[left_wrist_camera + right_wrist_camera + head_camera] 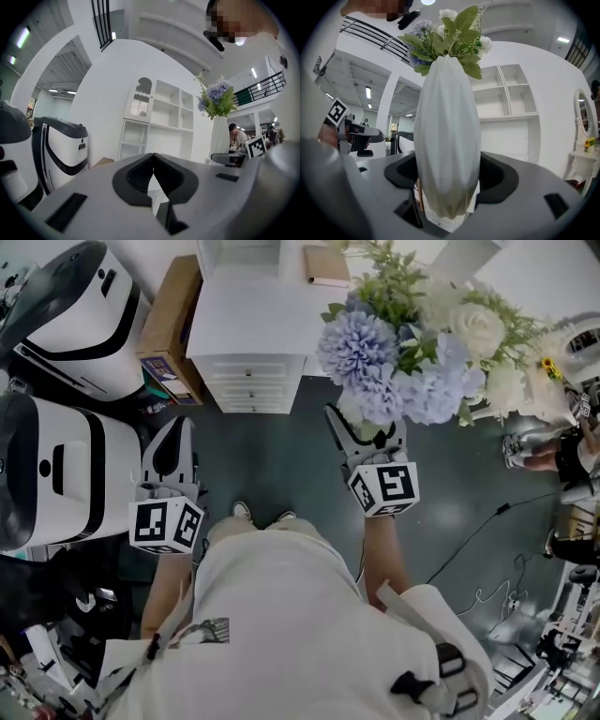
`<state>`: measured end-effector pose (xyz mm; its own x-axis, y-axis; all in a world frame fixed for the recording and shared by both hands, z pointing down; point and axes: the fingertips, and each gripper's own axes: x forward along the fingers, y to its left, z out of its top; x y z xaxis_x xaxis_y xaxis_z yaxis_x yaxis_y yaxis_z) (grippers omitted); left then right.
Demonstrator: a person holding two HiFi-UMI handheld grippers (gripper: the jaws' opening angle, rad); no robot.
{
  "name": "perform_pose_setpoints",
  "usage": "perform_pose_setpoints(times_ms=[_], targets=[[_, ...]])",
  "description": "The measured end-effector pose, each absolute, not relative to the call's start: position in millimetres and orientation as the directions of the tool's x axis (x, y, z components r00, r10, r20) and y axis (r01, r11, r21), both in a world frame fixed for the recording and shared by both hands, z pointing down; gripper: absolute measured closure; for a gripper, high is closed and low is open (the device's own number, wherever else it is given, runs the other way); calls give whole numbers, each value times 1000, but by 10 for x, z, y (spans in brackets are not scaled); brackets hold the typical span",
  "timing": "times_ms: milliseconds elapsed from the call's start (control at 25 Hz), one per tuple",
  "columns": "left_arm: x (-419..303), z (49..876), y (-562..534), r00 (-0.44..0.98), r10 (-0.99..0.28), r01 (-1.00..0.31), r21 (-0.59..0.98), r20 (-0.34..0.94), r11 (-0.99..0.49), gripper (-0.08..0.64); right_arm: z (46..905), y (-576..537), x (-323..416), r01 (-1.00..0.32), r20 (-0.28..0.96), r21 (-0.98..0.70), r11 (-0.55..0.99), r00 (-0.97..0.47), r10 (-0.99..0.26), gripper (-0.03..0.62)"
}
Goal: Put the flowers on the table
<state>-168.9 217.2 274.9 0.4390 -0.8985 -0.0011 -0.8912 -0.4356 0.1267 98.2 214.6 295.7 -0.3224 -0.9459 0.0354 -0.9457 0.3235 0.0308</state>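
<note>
The dark green floor (pixel 281 442) fills the middle of the head view, with the person's pale shirt (pixel 272 615) below it. Two big white-and-black machines (pixel 56 460) stand at the left. Ahead is a white table with drawers (pixel 246 329), and a cardboard box (pixel 173 310) is just beside its left side. The flowers (pixel 412 343), a bunch of pale blue hydrangea heads, white roses and green leaves, are up in the air over the floor. They are near the table's right front corner and not on it. They stand upright in a tall ribbed white vase (pixel 447 126). The right gripper (pixel 370 432) has its fingers (pixel 499 176) spread wide and pressed against the vase's lower body on both sides. The left gripper (pixel 172 442) hangs well apart to the left, and its fingers (pixel 136 176) are closed tip to tip with nothing between them. Each gripper carries a cube (pixel 384 487) with square black-and-white markers and no words. A small brown book (pixel 326 266) lies on the table's far edge. A white sticker (pixel 440 220) at the vase's foot has print that is too small to read.
</note>
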Motion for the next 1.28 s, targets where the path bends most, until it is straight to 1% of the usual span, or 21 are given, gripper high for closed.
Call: perform_pose_setpoints(times_ms=[360,600,800,1000,1280], targets=[[-1632,2848,2300,398,-917,-909,135,-7,-395,545,2999,2143,1057,-929,39,47,367,-366,-930,227],[-1643,2897,2034,402,-915,-905,144,-7,-399,545,3008,1924,1012,-928,40,36,370,-368,-929,227],[-1647,2932,1477,430,-903,-892,147,-9,-427,545,2993,1519,974,-934,36,45,354,-353,-935,227],[-1675,2695,604,465,-884,-877,113,-36,-466,545,2873,773,914,-945,23,31,327,-326,-945,227],[-1514,2796,251,522,-851,-842,121,-58,-525,545,2793,505,925,-954,-30,57,294,-296,-955,227]])
